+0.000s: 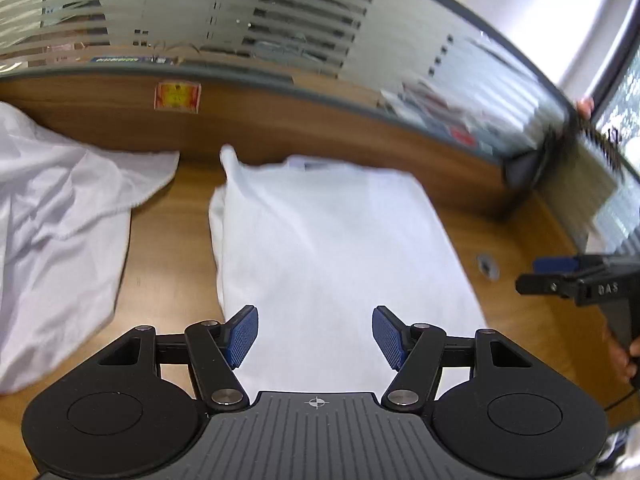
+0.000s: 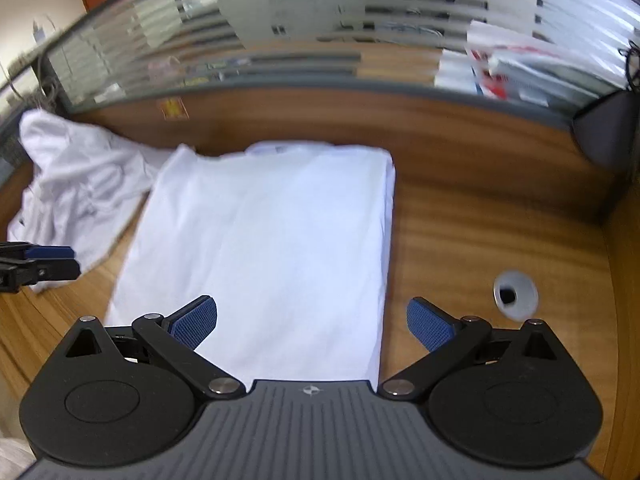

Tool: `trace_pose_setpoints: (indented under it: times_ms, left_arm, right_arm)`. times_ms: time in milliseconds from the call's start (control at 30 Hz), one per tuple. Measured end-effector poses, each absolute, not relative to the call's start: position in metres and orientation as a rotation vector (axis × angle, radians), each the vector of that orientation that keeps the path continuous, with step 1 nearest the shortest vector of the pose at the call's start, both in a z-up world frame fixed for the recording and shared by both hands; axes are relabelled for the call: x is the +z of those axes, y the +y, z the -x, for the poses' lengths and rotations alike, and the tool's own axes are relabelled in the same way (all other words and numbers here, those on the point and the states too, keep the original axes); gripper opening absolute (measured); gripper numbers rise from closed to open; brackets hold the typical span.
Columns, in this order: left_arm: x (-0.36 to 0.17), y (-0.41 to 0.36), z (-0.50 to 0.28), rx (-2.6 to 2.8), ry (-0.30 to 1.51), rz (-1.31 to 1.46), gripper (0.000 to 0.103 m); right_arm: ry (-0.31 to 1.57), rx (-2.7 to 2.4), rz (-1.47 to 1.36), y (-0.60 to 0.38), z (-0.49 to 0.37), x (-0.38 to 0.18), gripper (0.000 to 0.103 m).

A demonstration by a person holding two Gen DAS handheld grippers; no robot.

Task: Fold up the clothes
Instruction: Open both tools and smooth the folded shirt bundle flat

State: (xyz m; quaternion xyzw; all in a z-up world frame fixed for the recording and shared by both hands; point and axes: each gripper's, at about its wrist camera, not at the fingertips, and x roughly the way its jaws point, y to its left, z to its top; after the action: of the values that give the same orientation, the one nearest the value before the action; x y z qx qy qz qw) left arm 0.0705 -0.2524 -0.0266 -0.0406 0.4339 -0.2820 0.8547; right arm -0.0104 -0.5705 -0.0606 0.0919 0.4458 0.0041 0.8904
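A white T-shirt [image 1: 336,248] lies flat on the wooden desk, folded into a long rectangle with its collar at the far end; in the right wrist view the T-shirt [image 2: 272,248] fills the middle. My left gripper [image 1: 315,334] hangs open above the shirt's near end, nothing between its blue pads. My right gripper [image 2: 312,324] is wide open above the shirt's near right edge, also empty. Each gripper shows in the other's view: the right gripper [image 1: 560,276] at the right edge, the left gripper [image 2: 44,264] at the left edge.
A crumpled heap of white clothes [image 1: 52,232] lies left of the shirt, also seen as white clothes [image 2: 80,184]. A wooden partition [image 1: 280,120] topped with frosted glass walls the desk's far side. A grey cable grommet [image 2: 515,294] sits in the desk right of the shirt.
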Motion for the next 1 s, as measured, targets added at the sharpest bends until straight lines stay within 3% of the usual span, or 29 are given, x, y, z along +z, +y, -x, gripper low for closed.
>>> trace_pose_setpoints:
  times_ms: [700, 867, 933, 1000]
  left_arm:
    - [-0.118, -0.311, -0.042, -0.602, 1.033, -0.186, 0.068]
    - [-0.122, -0.313, -0.044, -0.604, 1.031, -0.187, 0.085]
    - [-0.124, -0.314, -0.045, -0.593, 1.04, -0.177, 0.103]
    - [-0.125, -0.315, -0.044, -0.585, 1.041, -0.181, 0.103]
  right_arm:
    - [1.084, -0.051, -0.066, -0.494, 0.047, -0.179, 0.103]
    - [1.088, -0.051, -0.053, -0.491, 0.047, -0.188, 0.103]
    - [1.092, -0.052, -0.052, -0.491, 0.048, -0.189, 0.103]
    - [1.087, -0.057, -0.051, -0.49, 0.049, -0.189, 0.103]
